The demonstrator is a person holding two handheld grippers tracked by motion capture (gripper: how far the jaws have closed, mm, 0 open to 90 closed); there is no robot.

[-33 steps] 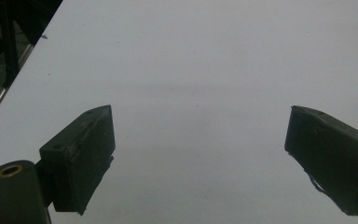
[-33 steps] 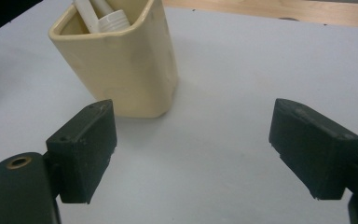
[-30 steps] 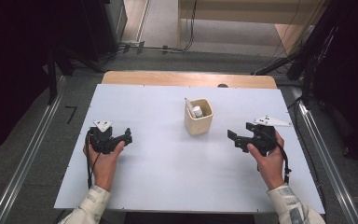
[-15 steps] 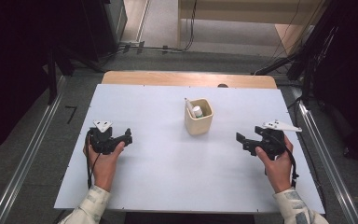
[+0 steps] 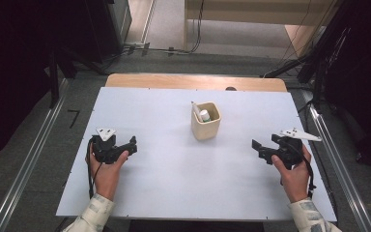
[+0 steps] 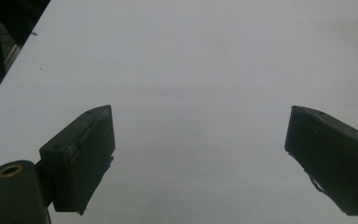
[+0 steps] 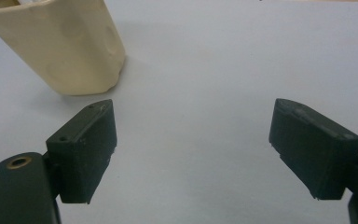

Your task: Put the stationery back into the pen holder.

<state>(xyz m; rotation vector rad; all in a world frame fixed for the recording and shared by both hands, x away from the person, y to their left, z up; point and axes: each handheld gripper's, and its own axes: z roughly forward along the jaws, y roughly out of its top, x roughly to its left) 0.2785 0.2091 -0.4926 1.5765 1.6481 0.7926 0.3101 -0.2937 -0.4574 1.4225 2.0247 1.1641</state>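
A cream square cup stands near the middle of the white table, with a white stick and a small white and green item inside it. My left gripper rests at the table's left side, held by a hand, open with bare table between its jaws. At the right side a hand holds my right gripper, open and empty, pointing left toward the cup. The cup fills the upper left of the right gripper view, beyond the wide-apart jaws.
A wooden strip borders the table's far edge. Metal rails run along both sides on the grey floor. Dark equipment and cables lie beyond the far end.
My right gripper has drawn back to the right and slightly toward the front edge, away from the cup. The left gripper has stayed in place.
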